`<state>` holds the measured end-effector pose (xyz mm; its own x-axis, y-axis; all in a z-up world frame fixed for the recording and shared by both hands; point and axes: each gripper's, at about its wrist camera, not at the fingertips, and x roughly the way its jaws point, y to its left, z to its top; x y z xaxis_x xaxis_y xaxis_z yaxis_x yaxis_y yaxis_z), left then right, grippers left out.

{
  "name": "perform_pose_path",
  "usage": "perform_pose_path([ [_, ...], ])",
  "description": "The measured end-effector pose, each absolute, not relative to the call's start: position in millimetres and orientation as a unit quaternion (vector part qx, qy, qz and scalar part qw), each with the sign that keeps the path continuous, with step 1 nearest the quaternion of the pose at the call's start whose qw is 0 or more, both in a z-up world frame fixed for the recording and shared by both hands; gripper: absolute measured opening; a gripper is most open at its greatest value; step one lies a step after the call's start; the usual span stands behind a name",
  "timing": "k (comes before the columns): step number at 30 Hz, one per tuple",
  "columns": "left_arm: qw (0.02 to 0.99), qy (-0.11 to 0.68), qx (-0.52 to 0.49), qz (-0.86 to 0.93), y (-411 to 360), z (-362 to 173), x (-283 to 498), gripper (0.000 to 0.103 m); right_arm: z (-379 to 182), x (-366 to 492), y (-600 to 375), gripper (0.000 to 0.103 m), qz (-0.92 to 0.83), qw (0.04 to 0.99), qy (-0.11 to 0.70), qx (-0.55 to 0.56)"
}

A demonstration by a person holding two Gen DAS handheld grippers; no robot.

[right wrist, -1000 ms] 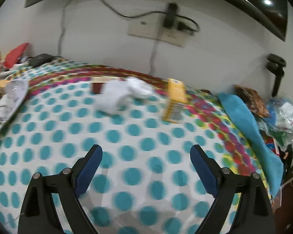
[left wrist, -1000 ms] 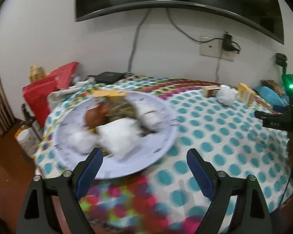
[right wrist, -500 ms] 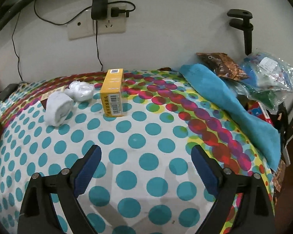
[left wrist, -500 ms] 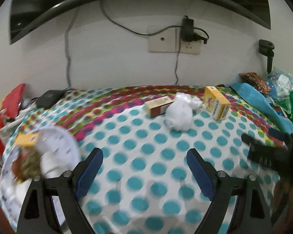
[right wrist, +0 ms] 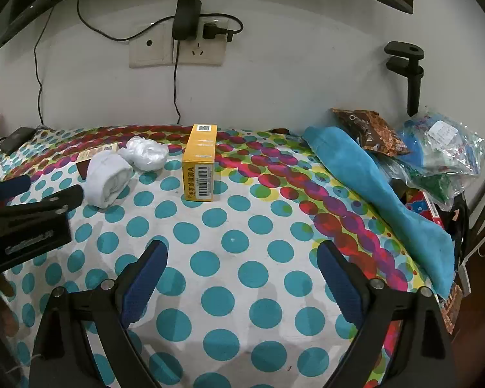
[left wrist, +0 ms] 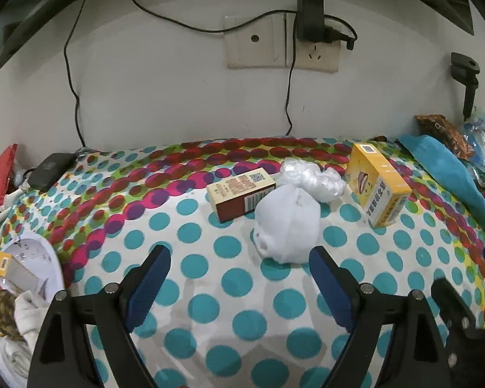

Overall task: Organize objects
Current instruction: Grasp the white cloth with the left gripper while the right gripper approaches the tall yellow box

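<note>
My left gripper (left wrist: pixel 240 258) hovers open over the dotted tablecloth, nothing between its fingers. Just ahead of its right finger lies a white rolled cloth (left wrist: pixel 287 223). Behind the roll are a cream-and-brown box (left wrist: pixel 242 192), a crumpled clear plastic bag (left wrist: pixel 310 177) and a yellow box (left wrist: pixel 376 184). My right gripper (right wrist: pixel 242 252) is open and empty too, well short of the yellow box (right wrist: pixel 200 165), which stands straight ahead. The white roll (right wrist: pixel 108 176) is at its left, near the left gripper's fingers (right wrist: pixel 58 199).
A white plate (left wrist: pixel 38 252) with a small box and cloths sits at the table's left edge. A blue cloth (right wrist: pixel 371 187), snack bags (right wrist: pixel 368 129) and a plastic bag (right wrist: pixel 443 145) crowd the right edge. A black clamp (right wrist: pixel 407 64) and wall cables lie behind.
The left gripper has swung right, away from the plate, toward the white roll and boxes. The right view has turned so the yellow box sits centred. Both grippers stay open and empty.
</note>
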<state>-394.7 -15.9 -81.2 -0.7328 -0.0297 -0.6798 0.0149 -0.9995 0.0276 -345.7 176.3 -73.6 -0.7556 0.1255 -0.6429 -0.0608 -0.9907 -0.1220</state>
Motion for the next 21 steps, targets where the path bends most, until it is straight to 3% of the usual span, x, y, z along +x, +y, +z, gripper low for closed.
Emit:
perform_pose_path([
  [12,-0.02,-0.031,0.418,-0.908,14,-102,-447,0.09,-73,-344,181,0.098,0.937,0.052,-0.036,-0.343],
  [14,-0.023,-0.025,0.419,-0.907,12,-103,-451,0.081,-73,-344,182,0.098,0.937,0.051,-0.032,-0.345],
  [15,-0.026,-0.022,0.417,-0.908,12,-102,-450,0.049,-73,-344,182,0.098,0.937,0.05,-0.031,-0.344],
  [16,-0.024,-0.027,0.419,-0.907,12,-102,-450,0.044,-73,-344,182,0.098,0.937,0.05,-0.032,-0.344],
  [21,-0.044,-0.001,0.392,-0.919,5,-86,-417,0.044,-74,-346,183,0.098,0.935,0.048,-0.033,-0.351],
])
